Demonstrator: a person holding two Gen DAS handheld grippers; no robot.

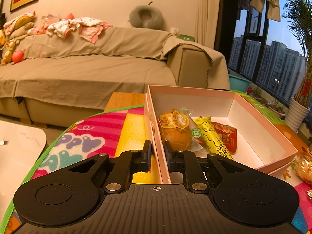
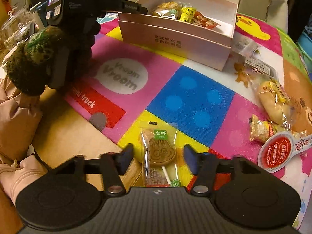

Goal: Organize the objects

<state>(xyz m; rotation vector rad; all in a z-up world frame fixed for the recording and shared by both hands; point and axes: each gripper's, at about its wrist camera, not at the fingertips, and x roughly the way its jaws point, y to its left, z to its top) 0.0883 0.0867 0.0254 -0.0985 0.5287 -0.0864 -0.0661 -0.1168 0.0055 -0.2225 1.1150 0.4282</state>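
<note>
Left gripper (image 1: 157, 152): fingers pinch the near-left wall of the pink box (image 1: 269, 136)
Pink box: on the play mat (image 2: 195, 95) covering the tabletop; holds a wrapped bun (image 1: 175, 130), a yellow snack stick (image 1: 212, 136) and a red packet (image 1: 228, 134)
Right gripper (image 2: 158, 156): fingers spread, one each side of the wrapped cookie lollipop (image 2: 160, 152), not touching it
Cookie lollipop: flat on the mat's yellow square, at the near edge
Right side of mat: loose bread packet (image 2: 275, 103), rice cracker pack (image 2: 261, 130)
</note>
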